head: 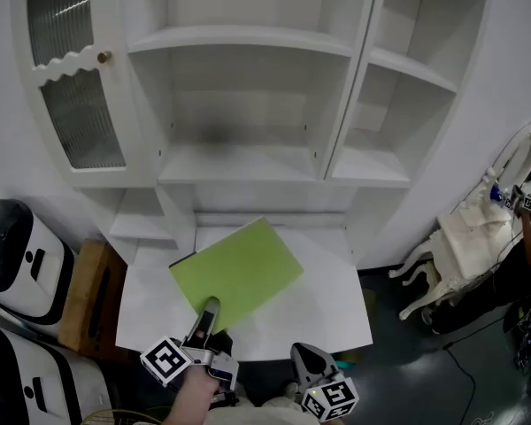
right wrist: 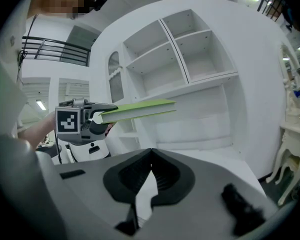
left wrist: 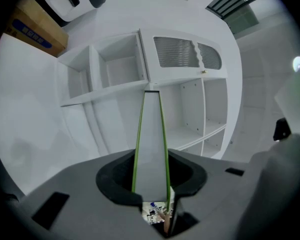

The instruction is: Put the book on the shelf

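A green-covered book (head: 239, 273) hangs flat above the white desk top (head: 332, 312), in front of the white shelf unit (head: 239, 162). My left gripper (head: 208, 312) is shut on the book's near corner. In the left gripper view the book (left wrist: 151, 144) runs edge-on from between the jaws toward the shelves. From the right gripper view, the book (right wrist: 137, 110) sticks out level from the left gripper (right wrist: 97, 116). My right gripper (head: 310, 359) sits low near the desk's front edge, and its jaws (right wrist: 151, 154) are shut with nothing between them.
The shelf unit has open compartments and a glass-paned door (head: 71, 69) at the upper left. A white machine (head: 18, 255) and a cardboard box (head: 84, 295) stand left of the desk. A white chair with a bag (head: 469, 237) stands at the right.
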Available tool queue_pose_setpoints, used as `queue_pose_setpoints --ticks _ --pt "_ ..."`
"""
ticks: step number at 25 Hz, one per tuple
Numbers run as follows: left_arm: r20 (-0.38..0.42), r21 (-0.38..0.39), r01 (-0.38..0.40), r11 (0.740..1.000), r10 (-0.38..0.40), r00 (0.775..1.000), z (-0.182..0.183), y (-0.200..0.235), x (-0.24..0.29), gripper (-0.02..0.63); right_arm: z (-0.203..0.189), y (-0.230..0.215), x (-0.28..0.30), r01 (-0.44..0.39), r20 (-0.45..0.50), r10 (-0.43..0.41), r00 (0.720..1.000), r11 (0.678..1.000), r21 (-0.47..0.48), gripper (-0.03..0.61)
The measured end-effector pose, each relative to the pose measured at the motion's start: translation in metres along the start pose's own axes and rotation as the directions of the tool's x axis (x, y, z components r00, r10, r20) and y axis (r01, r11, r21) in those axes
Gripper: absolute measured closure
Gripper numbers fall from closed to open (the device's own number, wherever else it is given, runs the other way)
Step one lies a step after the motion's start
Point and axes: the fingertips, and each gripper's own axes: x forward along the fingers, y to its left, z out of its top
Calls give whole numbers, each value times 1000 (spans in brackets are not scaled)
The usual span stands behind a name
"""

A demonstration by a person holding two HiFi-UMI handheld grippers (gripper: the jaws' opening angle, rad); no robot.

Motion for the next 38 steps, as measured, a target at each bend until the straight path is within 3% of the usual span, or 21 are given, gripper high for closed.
queue_pose_setpoints --ticks 5,12,29,38 --pt "18 -7 -5 1000 5 1000 -4 -17 20 476 -2 -10 -3 -4 -3 4 1000 1000 20 566" --pt "28 -38 46 998 -45 999 -6 -49 46 476 -8 -23 -8 0 -12 0 1000 1000 29 566" --pt "135 -140 47 989 -28 990 28 -70 89 476 -14 -35 -21 28 -4 -28 1000 998 58 566" --pt "164 -96 13 995 3 986 39 -71 122 476 -20 -35 -25 48 -14 -47 999 996 72 566"
